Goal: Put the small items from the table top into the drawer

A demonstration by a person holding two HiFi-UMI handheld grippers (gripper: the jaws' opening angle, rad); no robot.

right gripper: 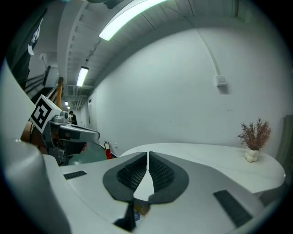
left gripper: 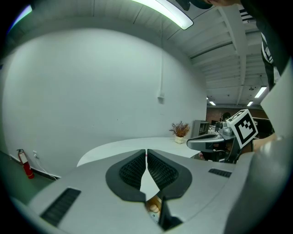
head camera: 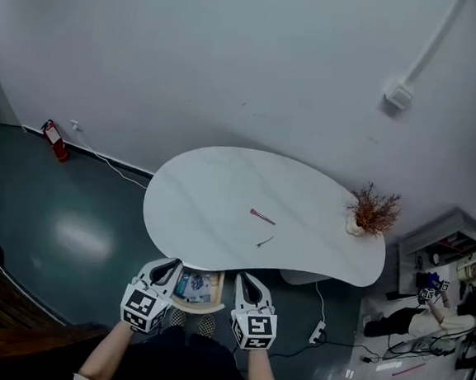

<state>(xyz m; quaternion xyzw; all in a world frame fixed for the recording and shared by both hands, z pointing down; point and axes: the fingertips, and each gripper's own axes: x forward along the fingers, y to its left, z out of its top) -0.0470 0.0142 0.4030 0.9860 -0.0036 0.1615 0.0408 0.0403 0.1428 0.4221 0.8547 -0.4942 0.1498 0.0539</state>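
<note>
Both hand-held grippers hung at the near edge of the white bench (head camera: 212,199), one on each side of the open drawer (head camera: 197,308). The left hand-held gripper (head camera: 168,264) was clenched, pads meeting at the tips with nothing between them (its own view showed only bench top through the slit behind the tips). The right hand-held gripper (head camera: 247,278) was clenched too, and empty. Neither touched anything on the bench.

The drawer stuck out from under the bench edge, between the two hand-held grippers, with some mixed small stuff (head camera: 192,287) already inside (too small to name).

Two small items lay on the bench top, well ahead of the hand-held grippers: a thin pink item (head camera: 262,218) near the middle and a small dark item (head camera: 264,242) just nearer than it, the two apart.

A dried plant (head camera: 374,209) in a pale vase (head camera: 354,227) stood at the bench's right end. A red fire extinguisher (head camera: 57,140) sat on the floor by the wall, far left.
</note>
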